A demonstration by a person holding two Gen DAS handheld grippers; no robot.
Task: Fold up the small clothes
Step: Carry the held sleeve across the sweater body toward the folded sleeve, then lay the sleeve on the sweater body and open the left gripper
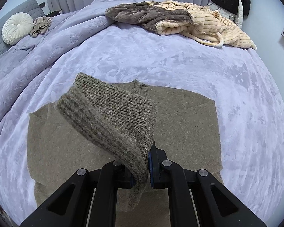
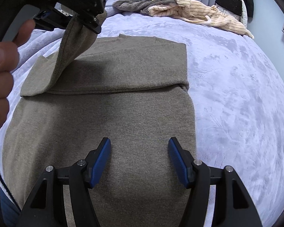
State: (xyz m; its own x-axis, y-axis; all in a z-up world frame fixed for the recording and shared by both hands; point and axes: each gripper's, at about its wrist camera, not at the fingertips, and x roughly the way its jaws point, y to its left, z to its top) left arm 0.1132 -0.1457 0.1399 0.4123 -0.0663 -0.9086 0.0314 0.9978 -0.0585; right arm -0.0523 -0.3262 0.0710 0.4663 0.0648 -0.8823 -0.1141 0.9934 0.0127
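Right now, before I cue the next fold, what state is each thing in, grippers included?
left gripper: shut on the sleeve cuff, lifted above the sweater.
right gripper: open, empty, over the sweater's lower body.
sweater: flat on the bed, its right side already folded in, left sleeve raised.
sleeve cuff: pinched, off the bed.
robe pile: crumpled, unfolded, at the far edge.
bedspread: spread out.
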